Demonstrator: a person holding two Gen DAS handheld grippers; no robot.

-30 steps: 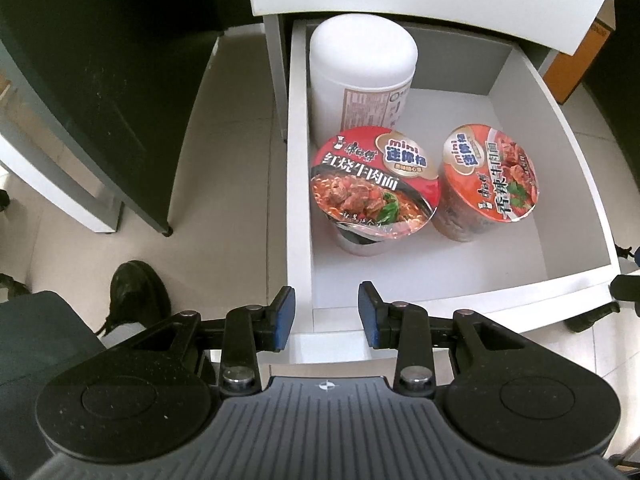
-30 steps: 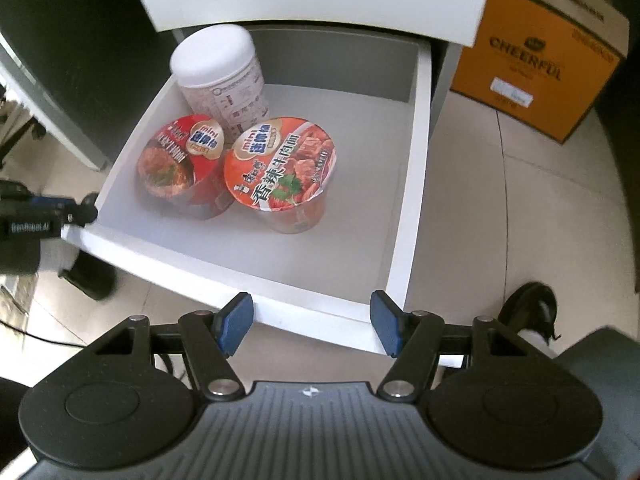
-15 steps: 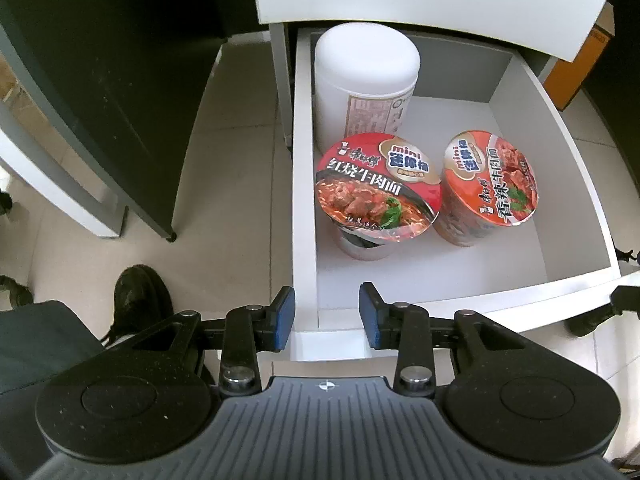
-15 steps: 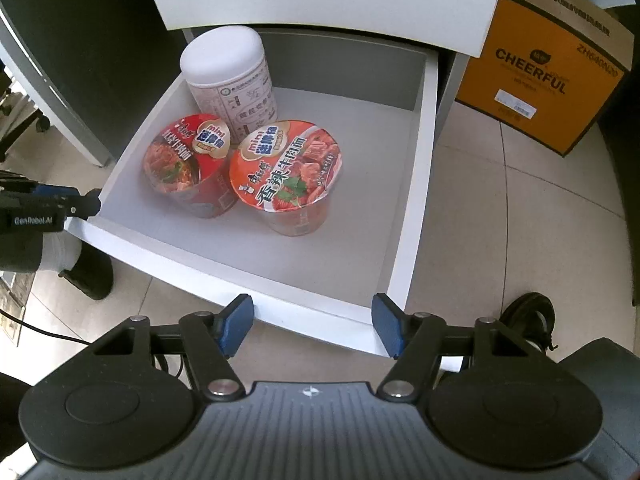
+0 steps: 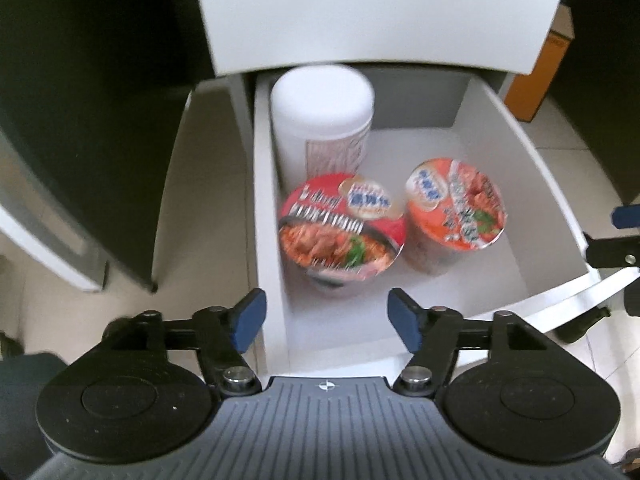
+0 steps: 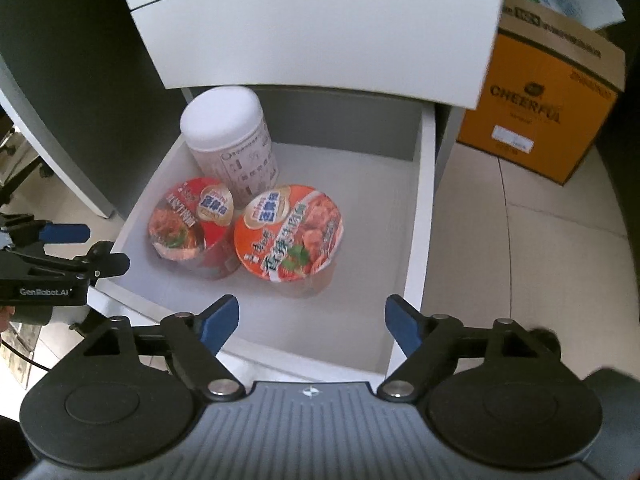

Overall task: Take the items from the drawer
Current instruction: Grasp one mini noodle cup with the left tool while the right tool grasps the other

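The white drawer stands pulled open. In it stand a red noodle cup, an orange noodle cup and, behind them, a white lidded canister. My left gripper is open and empty above the drawer's front left corner, facing the red cup. My right gripper is open and empty above the drawer's front edge, facing the orange cup.
A closed white drawer front overhangs the back of the open drawer. An orange cardboard box stands on the tiled floor to the right. A dark cabinet stands to the left. The left gripper shows at the left in the right wrist view.
My left gripper's jaws have opened wide. Both grippers have moved forward toward the drawer, and the cups sit closer to the fingertips.
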